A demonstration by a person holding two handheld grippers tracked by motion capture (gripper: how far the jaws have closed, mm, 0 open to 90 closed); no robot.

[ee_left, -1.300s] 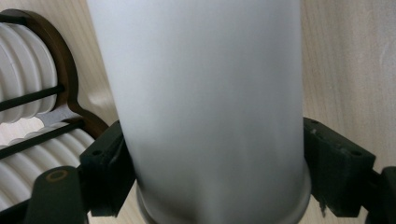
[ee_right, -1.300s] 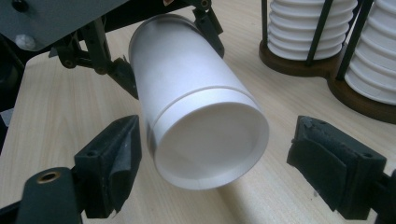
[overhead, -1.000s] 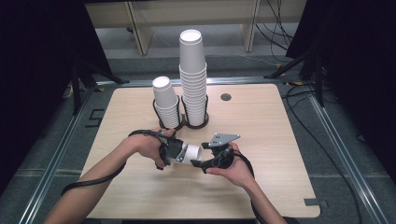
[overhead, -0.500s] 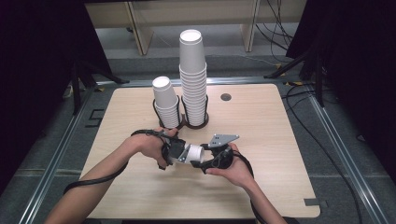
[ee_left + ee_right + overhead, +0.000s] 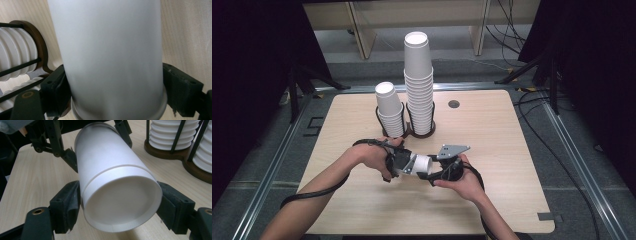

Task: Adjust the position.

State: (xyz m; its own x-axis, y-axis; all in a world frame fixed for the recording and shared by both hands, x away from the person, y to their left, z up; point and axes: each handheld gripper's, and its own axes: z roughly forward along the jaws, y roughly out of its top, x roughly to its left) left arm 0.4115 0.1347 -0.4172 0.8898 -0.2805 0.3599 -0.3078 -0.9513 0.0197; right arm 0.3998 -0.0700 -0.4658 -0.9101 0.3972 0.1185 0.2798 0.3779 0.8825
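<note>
Near the middle of the table (image 5: 512, 165), 2 nested white paper cups (image 5: 419, 164) are being held level between the 2 grippers, apparently so that 1 can be pulled off the other. The left gripper (image 5: 404, 162) is being kept around the inner cup (image 5: 110, 57), and its jaws have just been easing apart, though the pads look to be touching the wall. The right gripper (image 5: 434, 172) has just been closing, and the outer cup (image 5: 120, 202) is being pinched near its base (the seam between the cups is showing). Farther off, 2 cup stacks (image 5: 418, 85) are being kept upright in a wire holder (image 5: 409, 131).
</note>
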